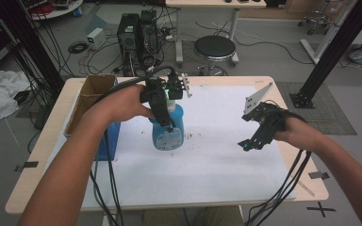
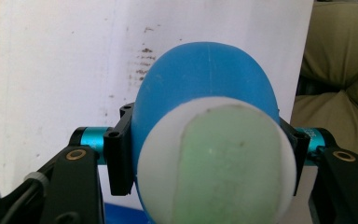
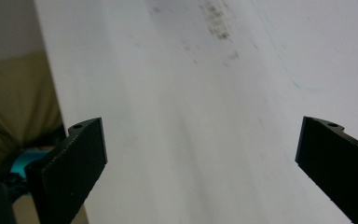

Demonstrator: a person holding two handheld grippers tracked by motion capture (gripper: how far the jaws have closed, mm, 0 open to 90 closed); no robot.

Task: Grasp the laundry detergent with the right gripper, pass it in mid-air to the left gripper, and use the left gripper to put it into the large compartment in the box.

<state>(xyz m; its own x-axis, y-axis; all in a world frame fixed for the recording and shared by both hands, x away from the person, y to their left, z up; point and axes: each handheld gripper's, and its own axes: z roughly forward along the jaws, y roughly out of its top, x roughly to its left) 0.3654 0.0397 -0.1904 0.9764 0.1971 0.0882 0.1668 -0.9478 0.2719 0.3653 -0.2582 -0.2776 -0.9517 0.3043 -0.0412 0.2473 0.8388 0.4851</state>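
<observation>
- Here, going left to right: one cardboard box [image 1: 94, 92] at the table's [image 1: 37, 160] left edge, one blue bottle [image 1: 168, 132] near the middle, and two grippers, one in each hand.
- The box stands open-topped at the far left corner of the white sheet [image 1: 217, 160], with a blue block [image 1: 109, 141] against its near side; the left forearm crosses over both.
- The left gripper [image 1: 167, 117] comes down on the bottle from above, its jaws pinching the blue body on both sides just below the white cap [image 2: 214, 158].
- In the left gripper view the cap faces the camera with a pale green patch on it, and the blue shoulder bulges behind it.
- The bottle stands upright, long axis vertical, cap up, its base on or just above the sheet; I cannot tell which.
- Right of the bottle lies a broad stretch of bare sheet with a few dark specks.
- The right gripper [image 1: 250, 143] hovers over the right part of the sheet, well apart from the bottle, jaws spread wide with nothing between them.
- Its grey plate [image 1: 257, 100] tilts up toward the far edge.
- The table's right and near edges are free beyond the sheet.
</observation>
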